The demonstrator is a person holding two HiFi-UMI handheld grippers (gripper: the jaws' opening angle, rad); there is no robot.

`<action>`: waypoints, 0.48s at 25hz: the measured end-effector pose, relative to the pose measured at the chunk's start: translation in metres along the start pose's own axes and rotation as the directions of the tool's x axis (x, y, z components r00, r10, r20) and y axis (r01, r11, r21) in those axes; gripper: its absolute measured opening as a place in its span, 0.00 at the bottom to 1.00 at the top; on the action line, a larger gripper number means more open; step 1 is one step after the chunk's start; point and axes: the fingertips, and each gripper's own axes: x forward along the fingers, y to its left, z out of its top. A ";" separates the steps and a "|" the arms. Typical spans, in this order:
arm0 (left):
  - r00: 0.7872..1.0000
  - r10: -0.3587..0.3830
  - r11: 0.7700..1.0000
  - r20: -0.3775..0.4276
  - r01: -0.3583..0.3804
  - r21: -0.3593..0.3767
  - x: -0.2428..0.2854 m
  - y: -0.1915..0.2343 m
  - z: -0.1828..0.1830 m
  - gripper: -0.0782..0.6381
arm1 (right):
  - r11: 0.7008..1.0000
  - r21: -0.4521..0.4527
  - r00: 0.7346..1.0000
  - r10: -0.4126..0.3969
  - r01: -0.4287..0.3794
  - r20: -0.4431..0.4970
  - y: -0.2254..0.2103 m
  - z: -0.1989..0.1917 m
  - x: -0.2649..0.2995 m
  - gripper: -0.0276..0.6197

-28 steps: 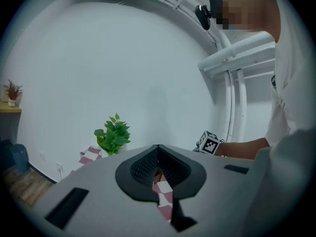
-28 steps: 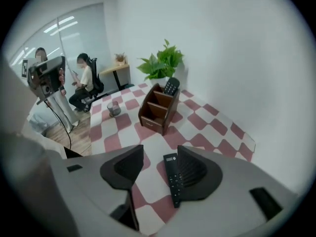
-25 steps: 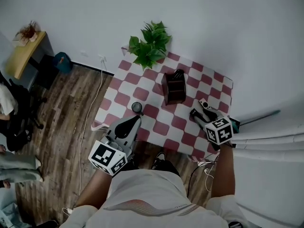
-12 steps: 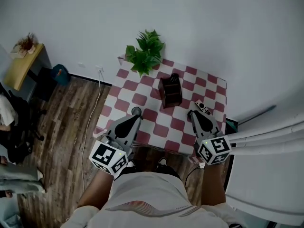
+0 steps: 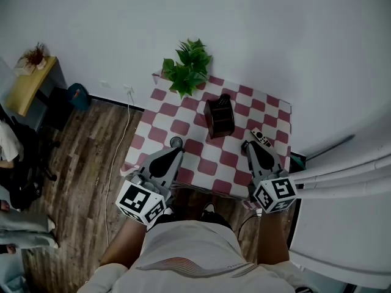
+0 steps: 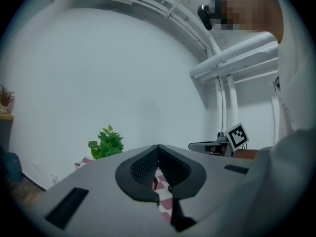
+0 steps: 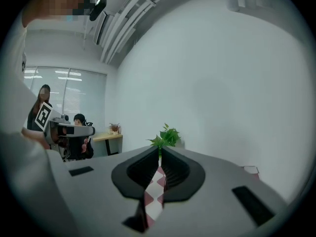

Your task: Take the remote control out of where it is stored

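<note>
The right gripper (image 7: 159,154) (image 5: 248,146) is holding its jaws together on nothing, having just been closing them. The left gripper (image 6: 158,152) (image 5: 174,153) is likewise keeping its jaws closed and empty. The slim grey remote control (image 5: 261,138) is lying flat on the red-and-white checked tablecloth (image 5: 208,163), just beside the right gripper at its two o'clock. It is lying outside the dark brown wooden box (image 5: 220,116), which is standing at the remote's ten o'clock.

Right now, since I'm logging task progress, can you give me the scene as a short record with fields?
holder: upright, mid-table
remote control: flat on the checked tablecloth, outside the holder
right gripper: jaws have just been closing, now together, nothing between them
left gripper: shut, empty
plant: far left corner of the table
</note>
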 end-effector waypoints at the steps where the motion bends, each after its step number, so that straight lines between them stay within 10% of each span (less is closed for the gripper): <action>1: 1.000 0.004 1.000 0.001 -0.004 -0.004 0.000 0.000 0.000 0.12 | 1.000 0.003 1.000 -0.003 0.003 -0.004 -0.001 -0.001 0.001 0.09; 12: 1.000 0.016 1.000 -0.013 -0.016 0.000 0.004 0.004 -0.005 0.12 | 1.000 0.005 0.999 0.000 0.001 -0.040 -0.006 -0.008 0.016 0.09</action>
